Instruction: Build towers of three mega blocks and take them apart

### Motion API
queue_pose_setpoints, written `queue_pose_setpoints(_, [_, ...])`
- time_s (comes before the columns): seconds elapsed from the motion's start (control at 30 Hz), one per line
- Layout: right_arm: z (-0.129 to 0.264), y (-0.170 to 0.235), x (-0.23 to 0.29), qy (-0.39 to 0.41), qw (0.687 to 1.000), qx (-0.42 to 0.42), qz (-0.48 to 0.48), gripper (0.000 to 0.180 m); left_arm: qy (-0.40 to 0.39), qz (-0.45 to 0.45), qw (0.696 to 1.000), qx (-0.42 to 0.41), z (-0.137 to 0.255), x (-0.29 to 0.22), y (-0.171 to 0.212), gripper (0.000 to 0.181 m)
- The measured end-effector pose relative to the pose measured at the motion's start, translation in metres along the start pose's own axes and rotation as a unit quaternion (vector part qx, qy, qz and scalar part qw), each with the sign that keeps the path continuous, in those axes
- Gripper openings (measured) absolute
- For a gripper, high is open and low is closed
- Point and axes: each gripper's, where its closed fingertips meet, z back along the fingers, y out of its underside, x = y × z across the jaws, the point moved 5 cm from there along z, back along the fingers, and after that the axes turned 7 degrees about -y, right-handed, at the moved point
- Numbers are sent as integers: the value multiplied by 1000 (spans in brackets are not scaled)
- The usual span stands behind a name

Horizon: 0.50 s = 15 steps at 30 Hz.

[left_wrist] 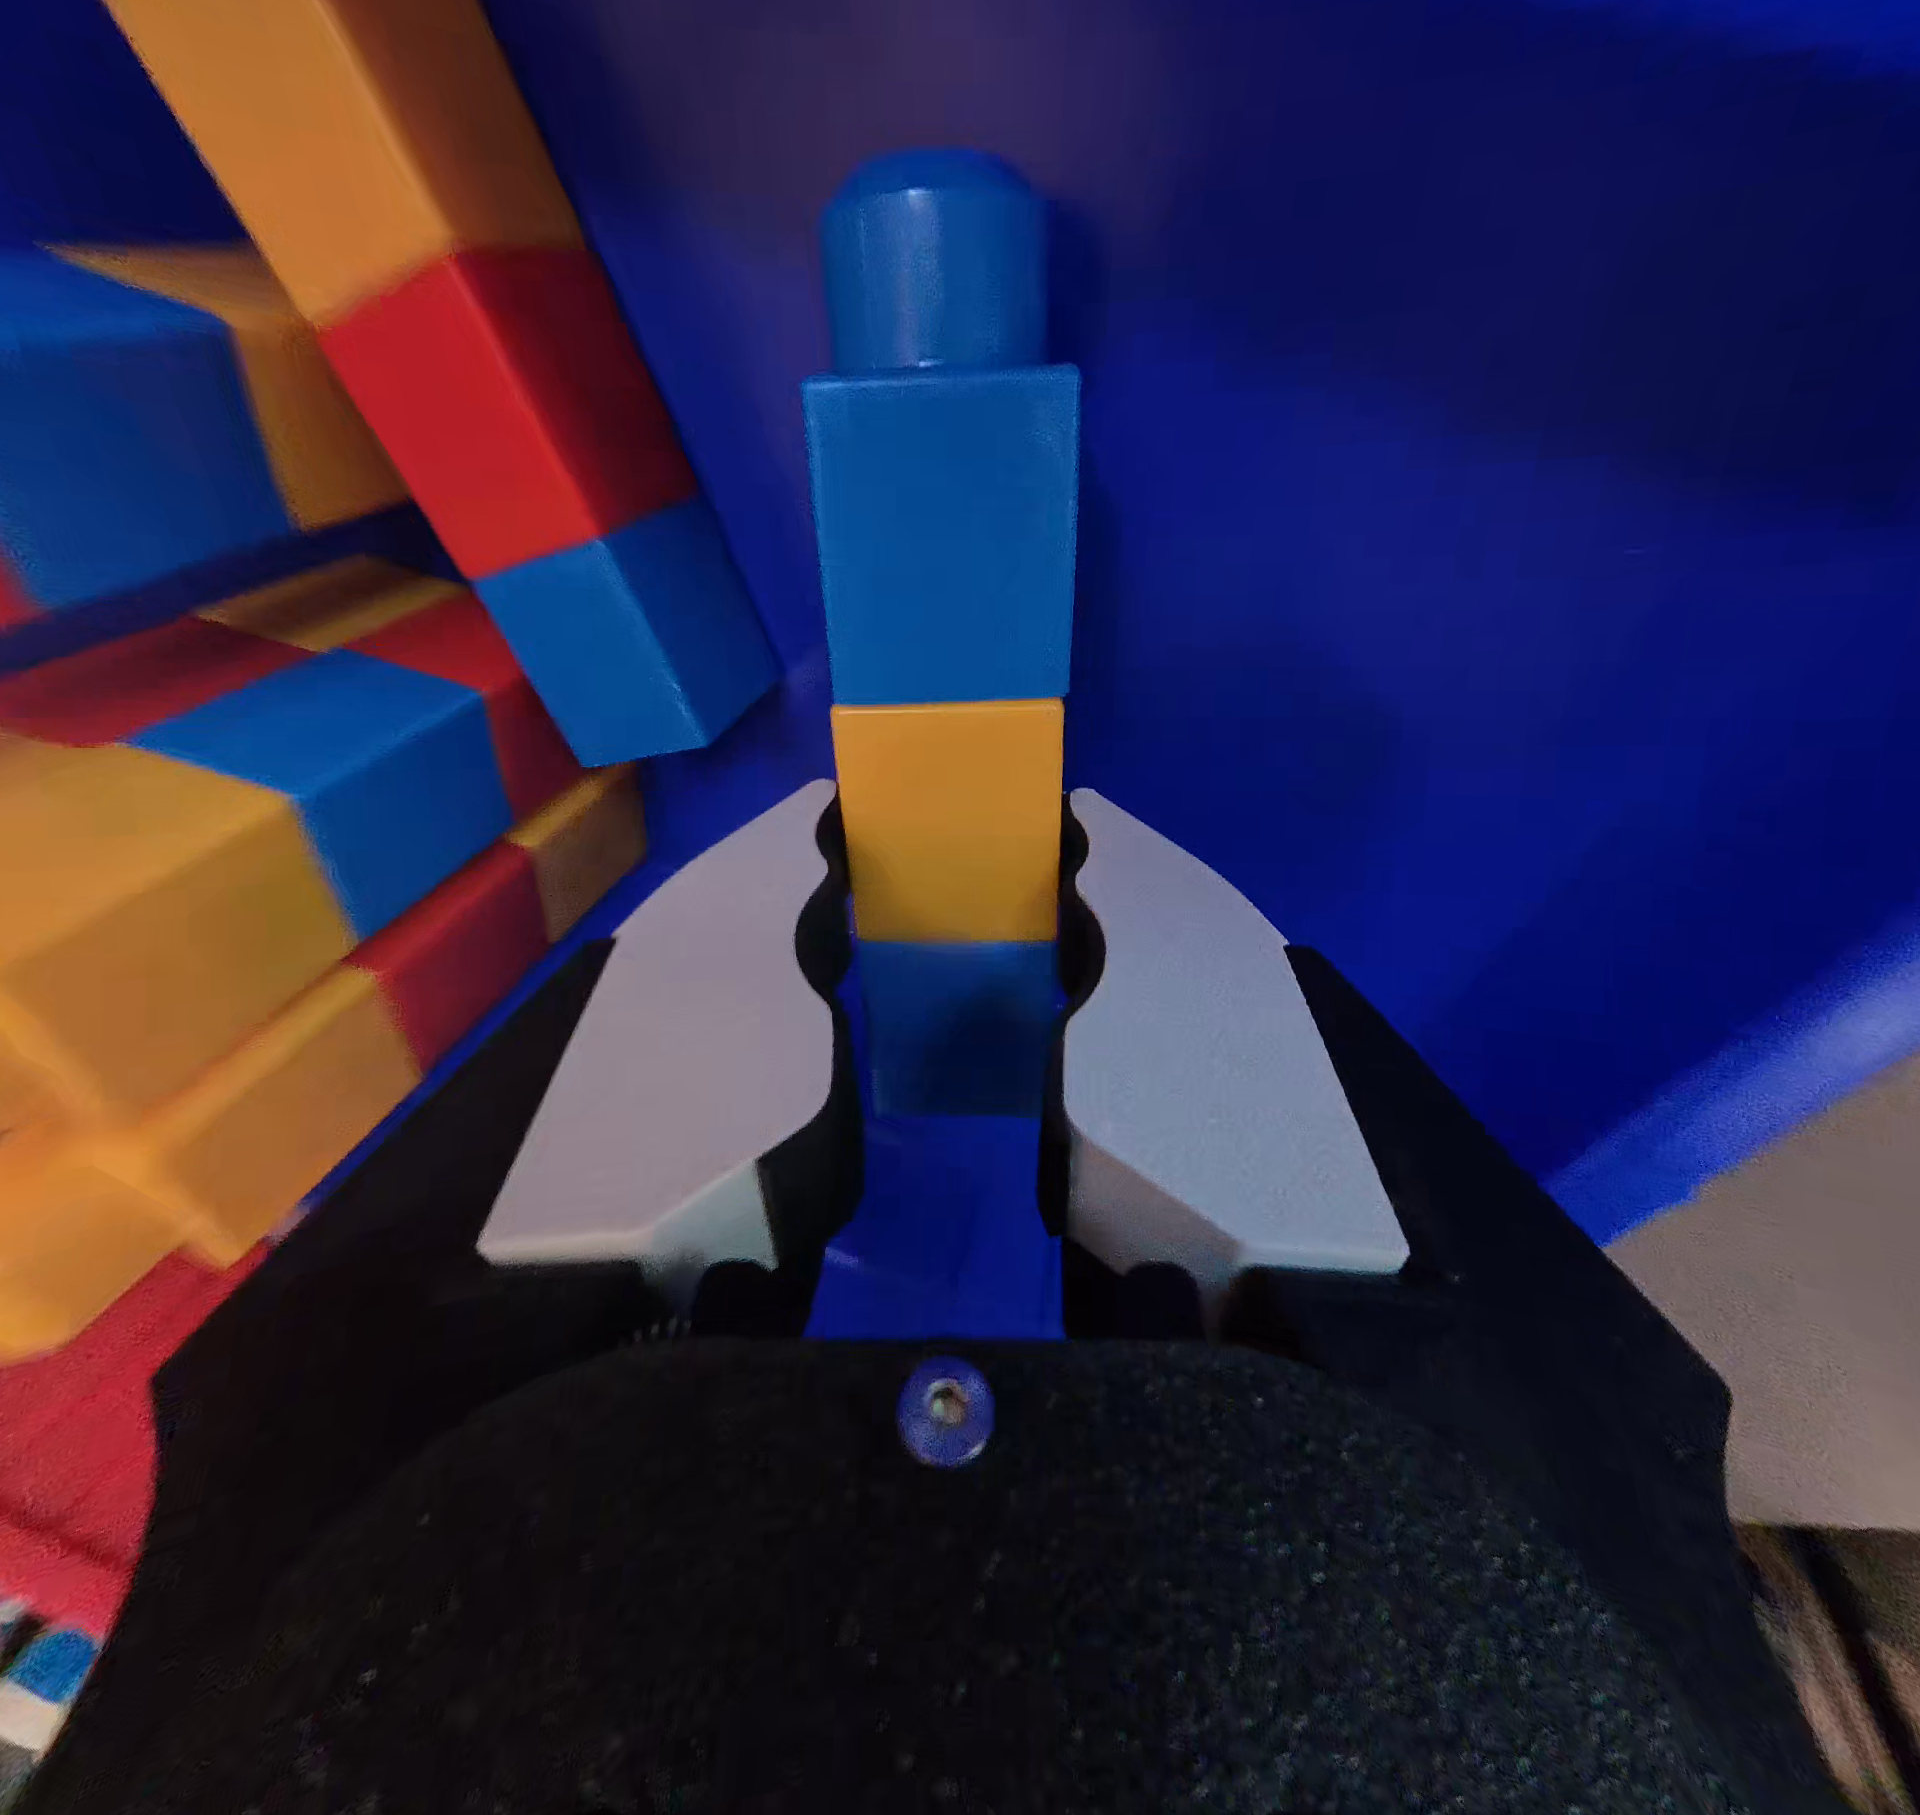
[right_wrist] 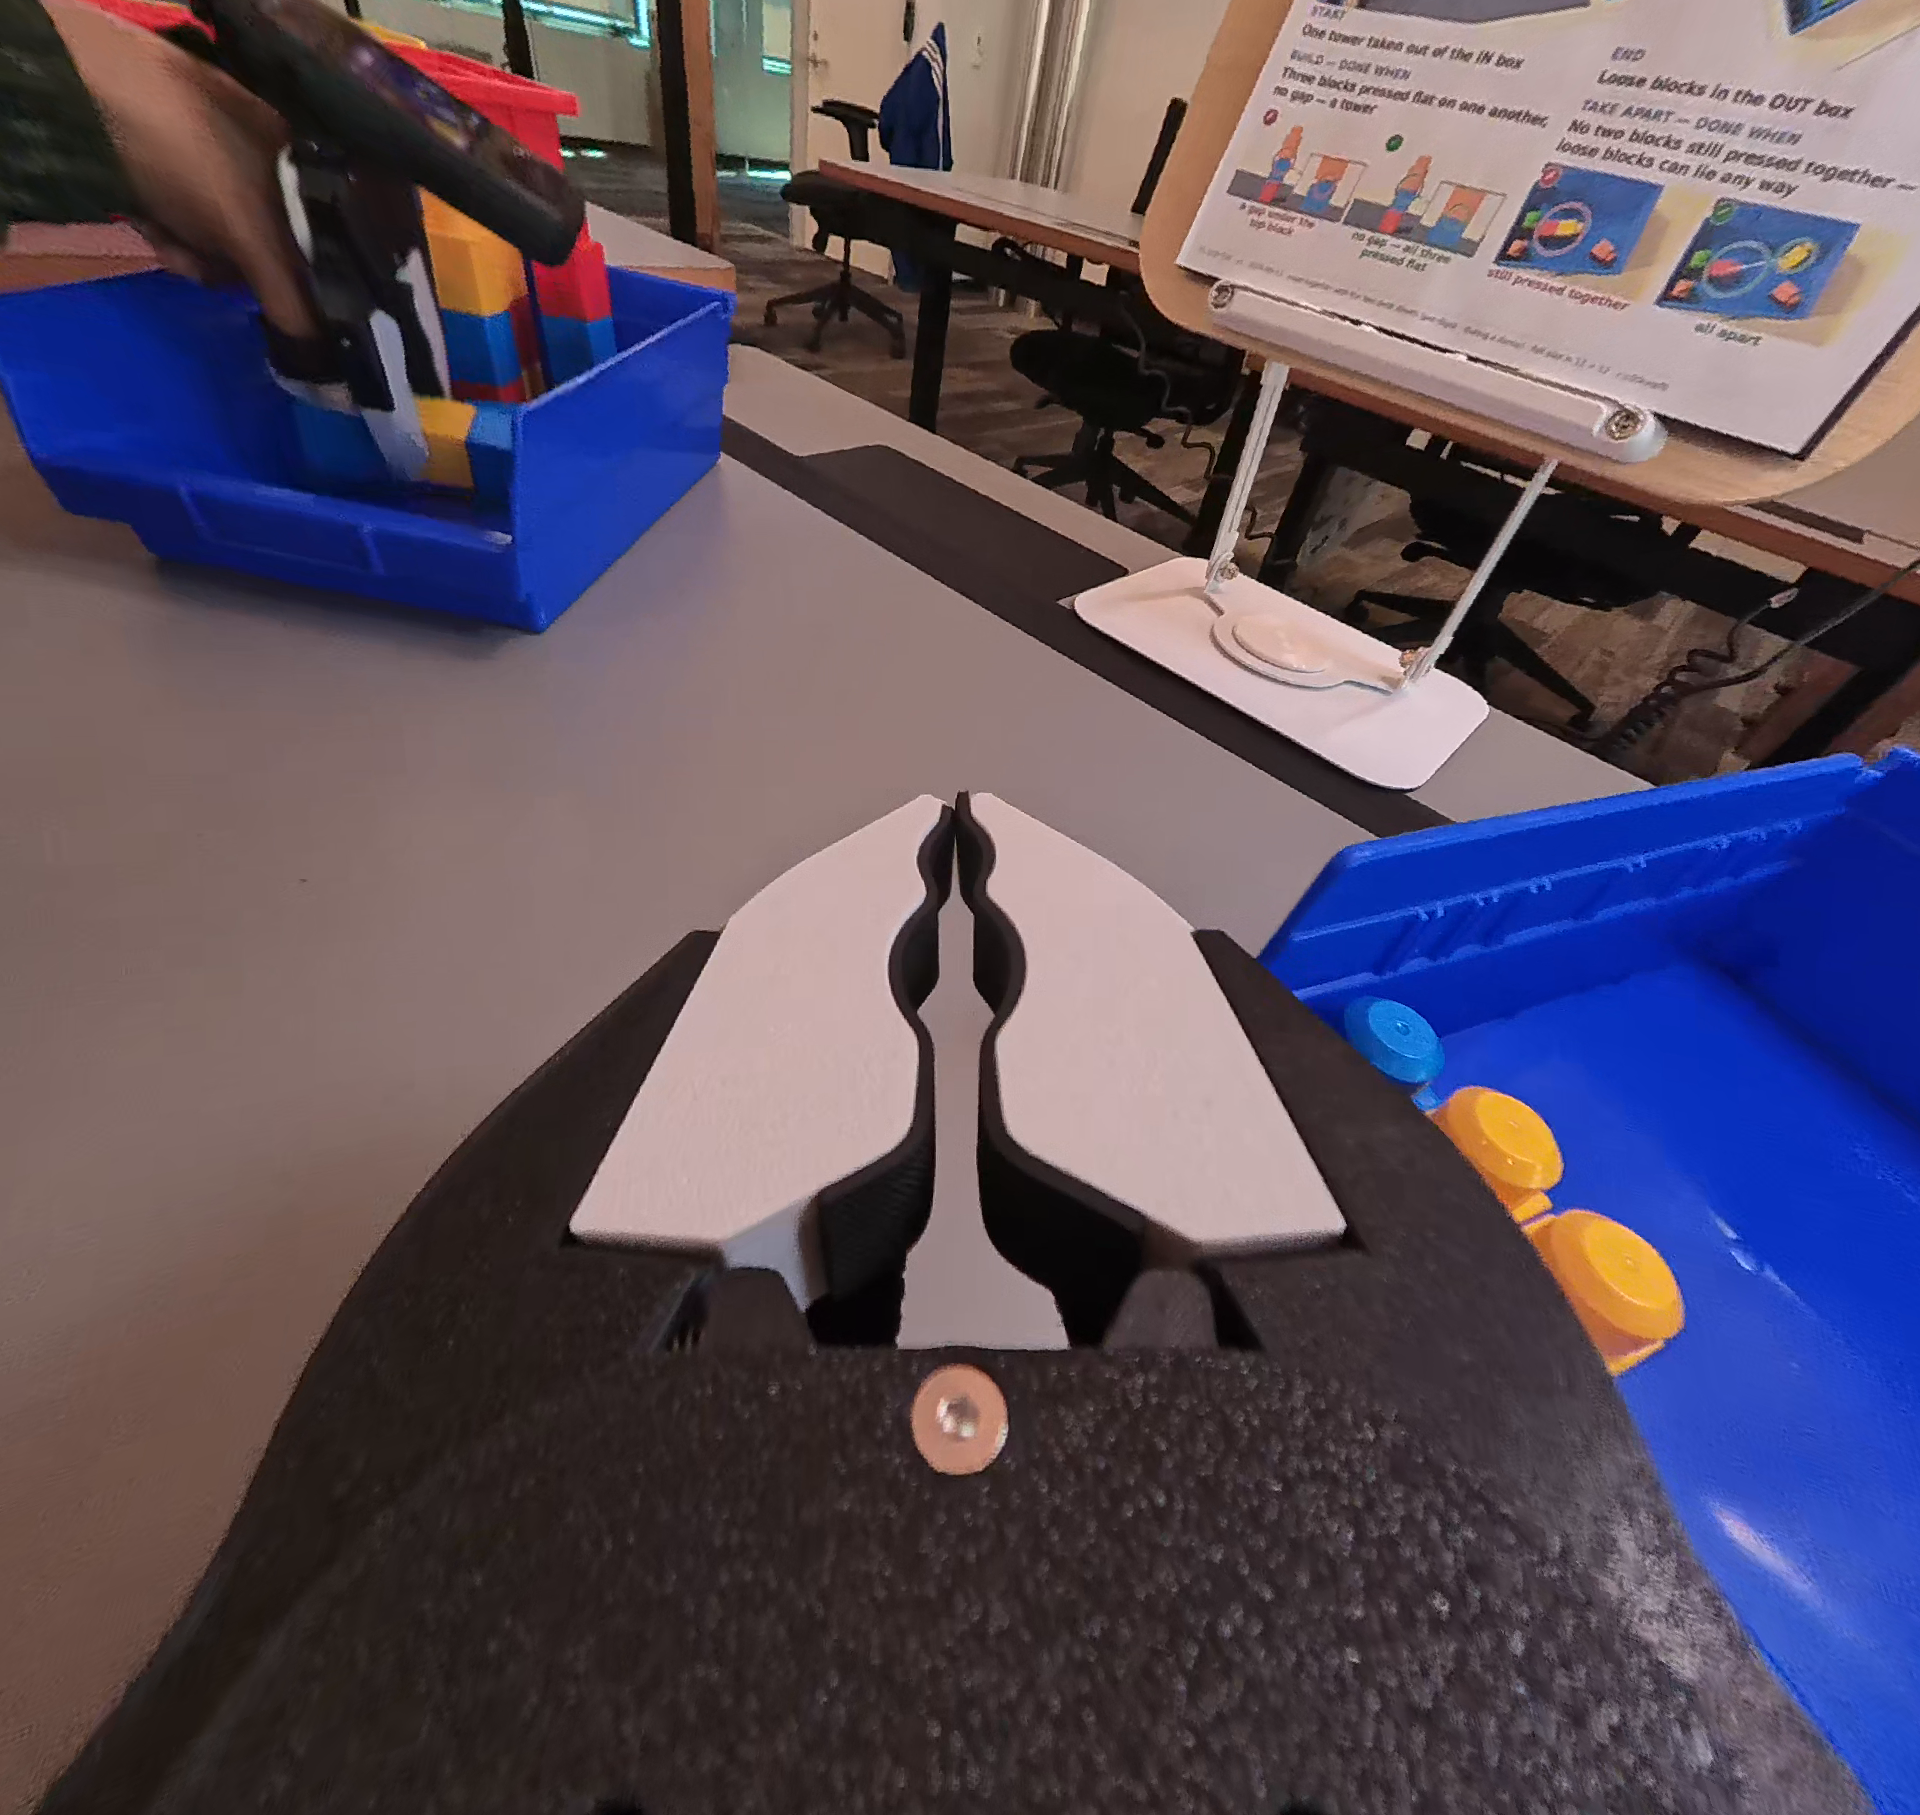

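Observation:
In the left wrist view my left gripper [left_wrist: 951,809] is shut on a three-block tower [left_wrist: 945,622] of blue, yellow and blue blocks, gripping the yellow middle block [left_wrist: 948,820] and the lower blue one, inside a blue bin [left_wrist: 1455,415]. Other towers [left_wrist: 447,394] of yellow, red and blue blocks lie stacked to its left. In the right wrist view my right gripper [right_wrist: 956,804] is shut and empty above the grey table [right_wrist: 416,882]. The left gripper [right_wrist: 353,311] shows far off, reaching into the blue bin [right_wrist: 613,477] of towers.
A second blue bin [right_wrist: 1714,1038] at the right holds a loose blue block [right_wrist: 1392,1038] and yellow blocks [right_wrist: 1558,1215]. A white stand [right_wrist: 1288,674] carries an instruction board [right_wrist: 1558,155] at the table's far edge. Desks and office chairs stand beyond. My hands' fingertips stand some 45 centimeters from each other.

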Motion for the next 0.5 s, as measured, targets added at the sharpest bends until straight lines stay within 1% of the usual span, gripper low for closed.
queue_pose_setpoints(0.07, [-1, -1, 3, -6, 1000, -2, 4, 0, -50, -18, 997, -62, 34, -5, -10, 37])
queue_pose_setpoints(0.13, [-2, -2, 6, -17, 1000, -9, 7, 1, -98, -24, 983, -153, 81, -16, -22, 36])
queue_pose_setpoints(0.17, [-3, -3, 9, -25, 1000, -13, 8, 1, -121, -32, 971, -205, 107, -25, -28, 36])
queue_pose_setpoints(0.2, [-4, -4, 12, -35, 999, -18, 10, 2, -126, -41, 956, -261, 132, -39, -34, 36])
queue_pose_setpoints(0.3, [-6, -9, 24, -67, 997, -30, 20, 9, -136, -83, 912, -379, 191, -90, -43, 36])
queue_pose_setpoints(0.33, [-6, -11, 30, -82, 996, -37, 25, 13, -112, -104, 896, -417, 204, -114, -47, 36])
queue_pose_setpoints(0.4, [-6, -15, 41, -118, 992, -48, 27, 23, -32, -147, 862, -484, 216, -167, -56, 36])
queue_pose_setpoints(0.5, [-5, -19, 52, -164, 984, -60, 21, 37, 66, -214, 823, -522, 202, -240, -71, 36])
